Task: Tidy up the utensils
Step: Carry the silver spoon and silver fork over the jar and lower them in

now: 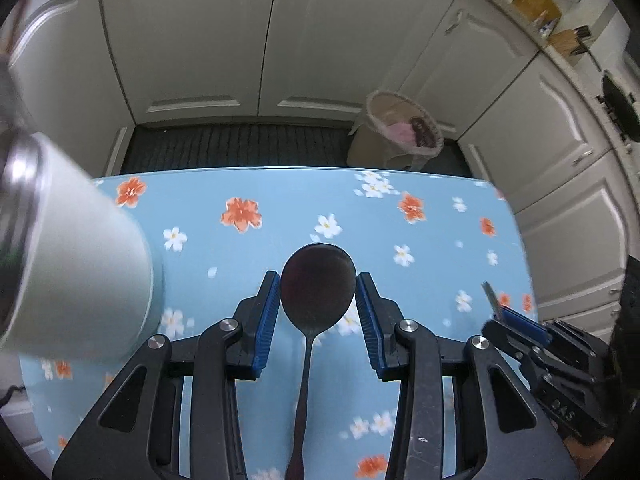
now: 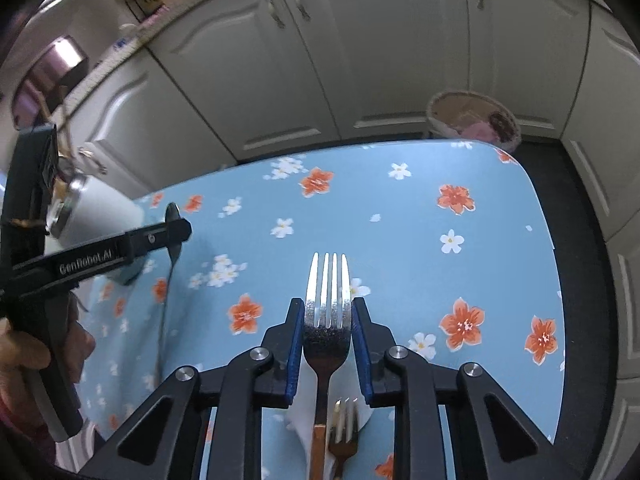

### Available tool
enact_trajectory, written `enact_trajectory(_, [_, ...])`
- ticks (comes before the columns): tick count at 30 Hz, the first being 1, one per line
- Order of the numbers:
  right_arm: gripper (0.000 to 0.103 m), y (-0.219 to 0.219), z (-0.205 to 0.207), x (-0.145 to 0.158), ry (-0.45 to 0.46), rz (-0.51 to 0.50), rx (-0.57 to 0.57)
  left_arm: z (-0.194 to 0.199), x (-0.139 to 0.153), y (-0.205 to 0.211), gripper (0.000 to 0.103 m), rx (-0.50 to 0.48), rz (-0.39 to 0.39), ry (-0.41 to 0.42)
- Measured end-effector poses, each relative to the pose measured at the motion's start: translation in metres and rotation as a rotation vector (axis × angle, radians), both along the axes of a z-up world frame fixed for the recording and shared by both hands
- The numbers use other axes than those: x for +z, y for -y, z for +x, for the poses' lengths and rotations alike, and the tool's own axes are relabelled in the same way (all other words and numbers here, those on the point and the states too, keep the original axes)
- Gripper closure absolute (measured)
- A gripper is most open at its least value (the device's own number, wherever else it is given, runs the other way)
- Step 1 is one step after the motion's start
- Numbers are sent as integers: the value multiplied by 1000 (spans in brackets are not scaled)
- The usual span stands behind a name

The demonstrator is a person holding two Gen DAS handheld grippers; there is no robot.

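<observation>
Spoon (image 1: 318,292) sits between the blue pads of the left gripper (image 1: 318,280), bowl fwd and handle running back under the gripper body; pads look to touch the bowl's edges, so gripper is clamped on spoon, held above the table (image 1: 280,200); fork (image 2: 328,308) w/ silver tines and a darker neck is pinched the same way in the right gripper (image 2: 327,312), tines pointing away from the camera, pads tight on both sides of its head; second fork (image 2: 343,428) (smaller, gold-toned) lies below on a white napkin (image 2: 360,408) on the table, just right of the held fork's handle; white cup w/ metal rim (image 1: 80,280) lies tilted on its side at table's left, near the left gripper; tablecloth is blue w/ orange and white flowers; beyond the far edge, a lined bin (image 1: 400,132) stands on dark floor in front of white cabinets (image 1: 200,40); both grippers well apart, left one visible in right wrist view.
</observation>
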State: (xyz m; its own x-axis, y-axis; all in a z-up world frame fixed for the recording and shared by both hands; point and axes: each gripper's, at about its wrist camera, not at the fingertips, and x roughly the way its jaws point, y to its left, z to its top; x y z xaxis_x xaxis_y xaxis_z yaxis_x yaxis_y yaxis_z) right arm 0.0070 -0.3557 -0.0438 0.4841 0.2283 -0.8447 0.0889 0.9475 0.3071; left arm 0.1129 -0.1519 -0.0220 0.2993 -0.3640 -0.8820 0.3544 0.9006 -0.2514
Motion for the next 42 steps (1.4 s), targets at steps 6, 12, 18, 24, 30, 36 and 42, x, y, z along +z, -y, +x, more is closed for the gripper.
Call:
enact_trajectory(6, [82,-16,-18,30,69,17,53,-25,27,-17,66,0,-48,32])
enact_trajectory(12, [82,-34,-31,52,120,27,103,-48,53,-37,66,9,-89,67])
enact_trajectory(18, [82,-61,-46,76,174,2,163,-68,81,-58,66,22,-110,116])
enact_trajectory(24, [82,-82,-55,91,204,-26,204,-84,97,-77,66,40,-123,144])
enact_trajectory(30, [82,-96,-58,110,238,-44,233,-93,110,-91,66,59,-138,163])
enact_trajectory(36, [82,-111,-49,139,284,-65,266,-93,135,-114,66,90,-155,183])
enact_trajectory(42, [82,-135,-20,180,349,-83,312,-80,179,-141,66,145,-154,242])
